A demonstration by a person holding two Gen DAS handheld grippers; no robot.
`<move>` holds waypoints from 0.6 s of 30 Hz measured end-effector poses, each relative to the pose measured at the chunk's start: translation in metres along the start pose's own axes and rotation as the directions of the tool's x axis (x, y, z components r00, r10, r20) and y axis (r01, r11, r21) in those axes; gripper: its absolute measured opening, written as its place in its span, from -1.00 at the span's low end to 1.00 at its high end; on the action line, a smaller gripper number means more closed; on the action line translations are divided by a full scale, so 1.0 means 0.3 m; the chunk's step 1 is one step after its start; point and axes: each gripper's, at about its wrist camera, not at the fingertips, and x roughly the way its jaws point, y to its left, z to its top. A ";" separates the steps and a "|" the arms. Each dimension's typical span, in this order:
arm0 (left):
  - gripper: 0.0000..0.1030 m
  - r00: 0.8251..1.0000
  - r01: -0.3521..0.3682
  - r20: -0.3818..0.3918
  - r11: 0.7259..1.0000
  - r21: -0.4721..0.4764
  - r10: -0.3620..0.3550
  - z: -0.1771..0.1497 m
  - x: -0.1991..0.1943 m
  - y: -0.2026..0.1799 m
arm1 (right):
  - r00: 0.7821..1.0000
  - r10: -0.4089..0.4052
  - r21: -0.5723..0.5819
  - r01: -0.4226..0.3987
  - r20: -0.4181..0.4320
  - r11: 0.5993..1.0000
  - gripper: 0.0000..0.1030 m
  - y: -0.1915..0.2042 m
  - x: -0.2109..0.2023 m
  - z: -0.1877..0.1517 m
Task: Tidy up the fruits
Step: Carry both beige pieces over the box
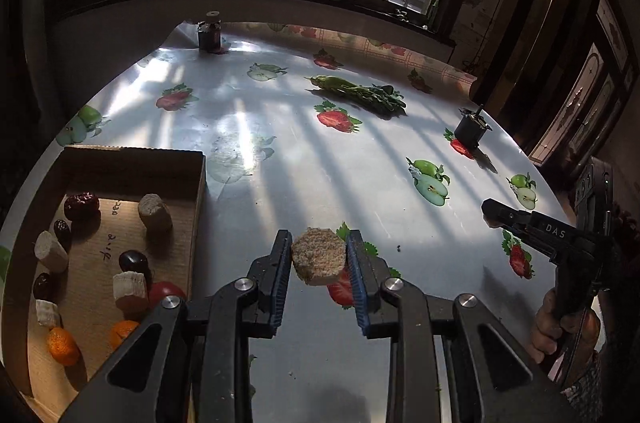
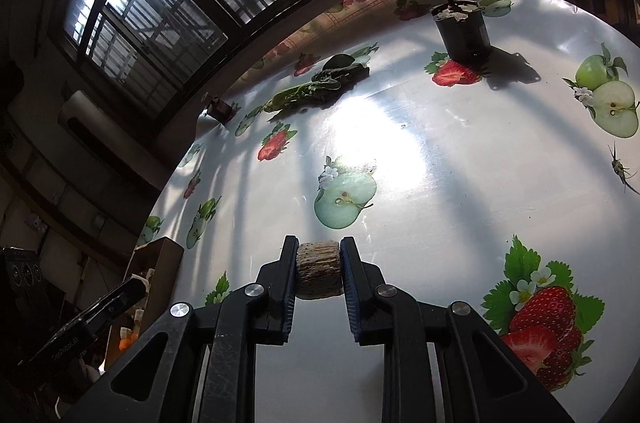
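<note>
In the left wrist view, my left gripper [image 1: 319, 239] is shut on a tan, fibrous round chunk [image 1: 319, 261] held above the fruit-print tablecloth, just right of a cardboard box [image 1: 120, 159]. The box holds several pale cylinder pieces [image 1: 155, 213], dark red dates [image 1: 81, 205], tangerines [image 1: 62, 345] and a red fruit [image 1: 166, 293]. In the right wrist view, my right gripper [image 2: 319, 250] is shut on a brownish ridged chunk [image 2: 319, 277] low over the table. The right gripper [image 1: 494, 213], held by a hand [image 1: 560, 329], also shows at the left view's right edge. The left gripper [image 2: 120, 299] shows at the right view's lower left.
A bunch of leafy greens [image 1: 360, 93] lies toward the table's far side. A dark jar [image 1: 209, 35] stands at the far left edge and a black cup with a stick [image 1: 470, 129] at the right. The round table's edge [image 1: 532, 159] curves close by on the right.
</note>
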 end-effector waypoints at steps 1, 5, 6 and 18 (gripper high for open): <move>-0.49 0.999 -0.032 0.008 0.999 -0.033 0.032 -0.018 -0.044 0.074 | 1.000 -0.008 -0.019 0.008 0.002 1.000 -0.57 0.020 0.000 -0.006; -0.48 0.986 -0.165 0.004 0.975 -0.146 0.168 -0.102 -0.174 0.346 | 1.000 0.011 -0.094 -0.012 -0.016 0.995 -0.56 0.159 0.004 -0.053; -0.48 0.981 -0.191 -0.003 0.966 -0.171 0.194 -0.122 -0.192 0.408 | 0.999 0.031 -0.109 -0.035 -0.033 0.993 -0.56 0.205 0.010 -0.072; -0.48 0.948 -0.319 -0.089 0.922 -0.221 0.306 -0.269 -0.164 0.627 | 0.944 0.127 -0.484 -0.268 -0.305 0.833 -0.55 0.918 0.158 -0.515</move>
